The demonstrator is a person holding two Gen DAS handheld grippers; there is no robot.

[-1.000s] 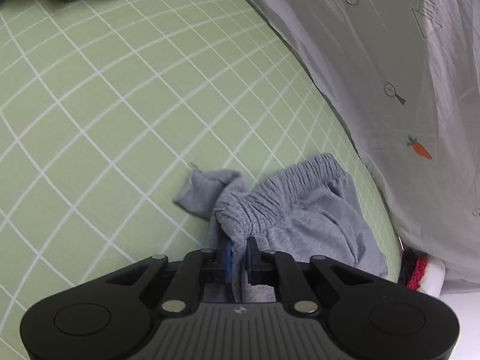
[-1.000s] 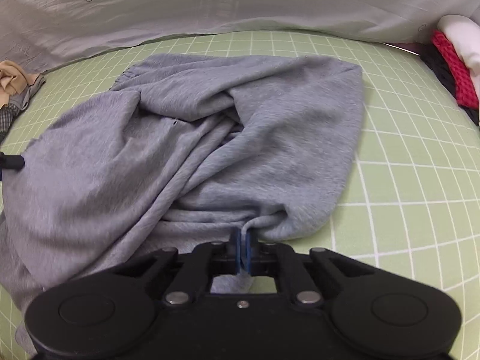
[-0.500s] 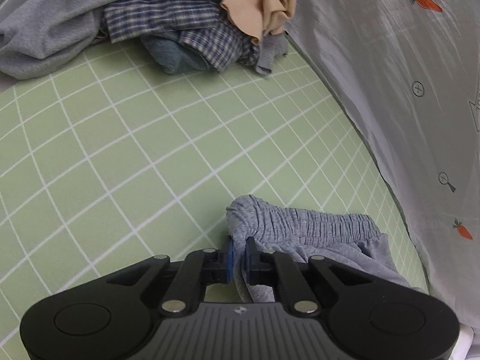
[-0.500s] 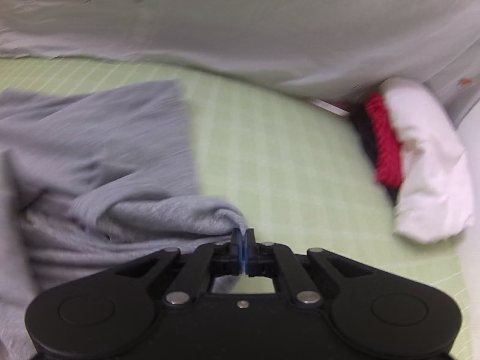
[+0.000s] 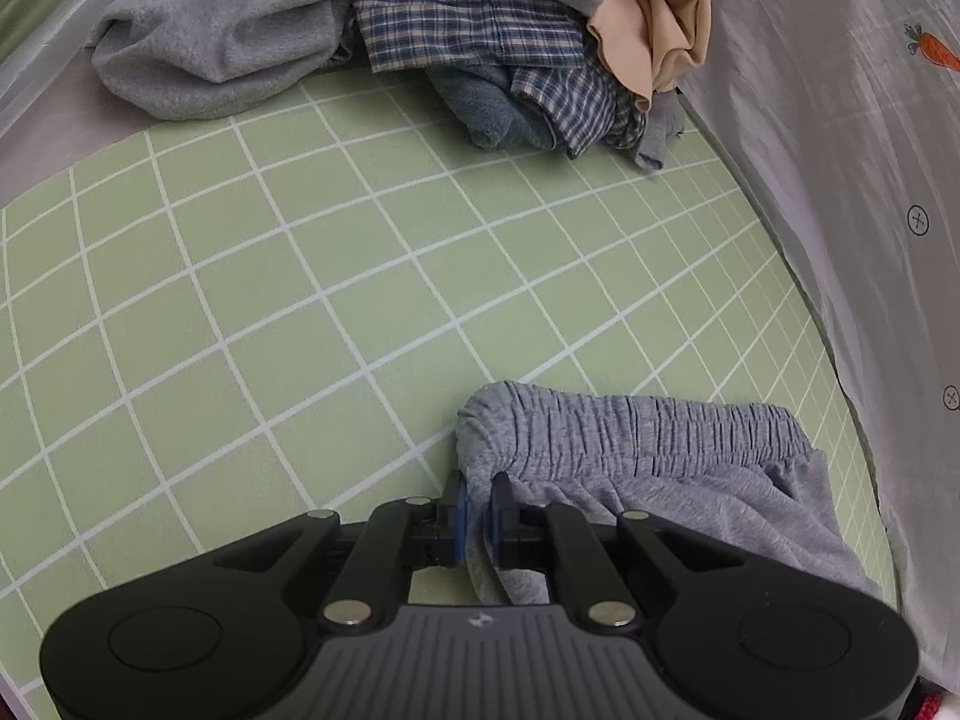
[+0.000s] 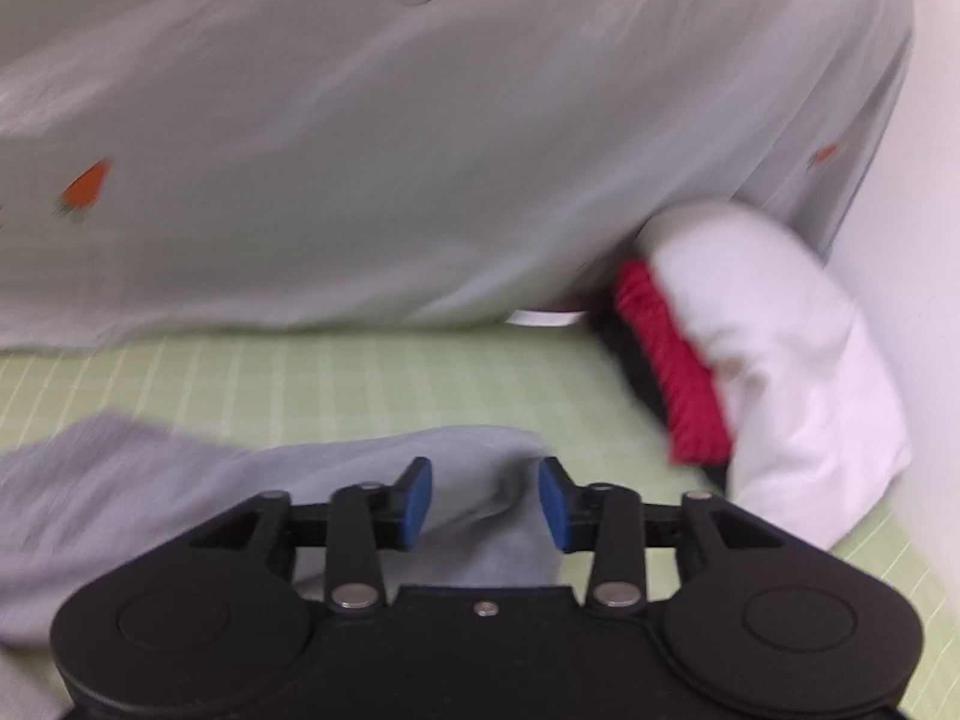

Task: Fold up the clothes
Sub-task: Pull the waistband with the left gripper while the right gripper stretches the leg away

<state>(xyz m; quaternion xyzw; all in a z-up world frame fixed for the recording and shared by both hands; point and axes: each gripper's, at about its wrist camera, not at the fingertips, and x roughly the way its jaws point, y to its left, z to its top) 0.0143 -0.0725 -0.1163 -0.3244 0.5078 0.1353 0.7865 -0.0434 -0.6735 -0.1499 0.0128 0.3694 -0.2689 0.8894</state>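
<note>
1. The grey shorts (image 5: 660,468) lie on the green checked mat (image 5: 300,300), near the edge where the pale sheet with carrots (image 5: 870,180) hangs down.
2. The left tongs (image 5: 477,510) are closed tight on one end of the stretchy waistband. The cloth is pinched between the blue pads (image 5: 459,513).
3. From that pinch the waistband runs off to the right in the left camera, straight along the mat's edge by the sheet. That is the long way of the shorts.
4. The right tongs (image 6: 485,501) are opening right now. Grey cloth (image 6: 468,516) lies between the blue pads and under them, but the pads do not press on it. So the right tongs have let go and hold nothing.
5. The right picture is blurry, so I cannot tell just which part of the shorts lies there. It looks like a corner.
6. A white bundle with red and black in it (image 6: 750,360) sits near the right tongs, at the mat's far corner.
7. A pile of other clothes (image 5: 450,42) waits at the far end of the mat, well apart from the shorts.
8. I think the shorts are now spread out flat. The next fold would go across the long way, and the left tongs are the ones with a hold on them.
</note>
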